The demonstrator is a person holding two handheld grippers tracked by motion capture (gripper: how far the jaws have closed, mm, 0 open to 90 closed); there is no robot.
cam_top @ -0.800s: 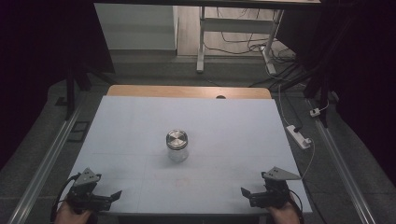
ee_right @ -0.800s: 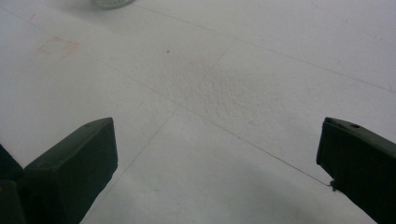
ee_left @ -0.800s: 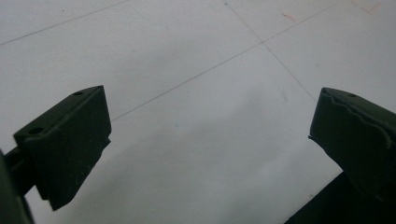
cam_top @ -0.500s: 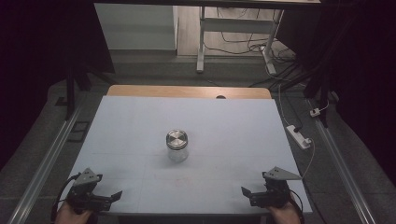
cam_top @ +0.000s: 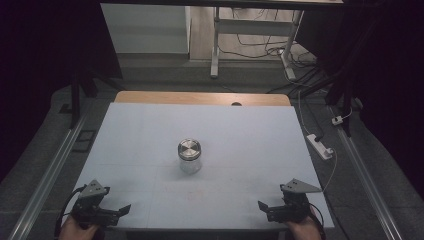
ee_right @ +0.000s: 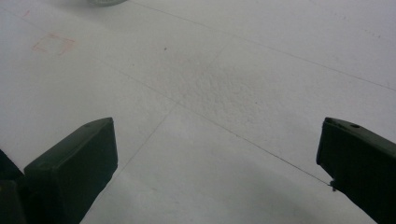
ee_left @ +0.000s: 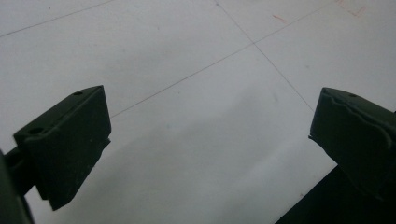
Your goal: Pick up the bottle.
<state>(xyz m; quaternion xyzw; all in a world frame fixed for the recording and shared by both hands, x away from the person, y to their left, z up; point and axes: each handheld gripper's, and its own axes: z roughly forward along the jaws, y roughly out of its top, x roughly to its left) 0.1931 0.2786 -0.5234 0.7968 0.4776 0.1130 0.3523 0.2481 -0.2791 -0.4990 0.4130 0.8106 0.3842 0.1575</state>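
My left gripper (cam_top: 116,212) and right gripper (cam_top: 267,208) rest wide open and empty, well short of the jar (cam_top: 189,156), one to each side. The jar stands upright mid-table (cam_top: 150,130). It is probably glass, rigid, slippery and breakable; I'd clasp its body below the metal lid (cam_top: 189,148).

No legible text, label, brand, number or sign appears anywhere in the scene. The jar (cam_top: 189,156) carries no readable lettering: its metal lid is plain and its glass wall shows no label. The white table surface (cam_top: 150,135) bears only thin ruled lines and a few faint red marks, among them a small red square outline (ee_right: 53,43) in the right gripper view and short red strokes (ee_left: 280,18) in the left gripper view; none of these forms a character. The white power strip (cam_top: 320,146) beside the table shows no marking that can be read.
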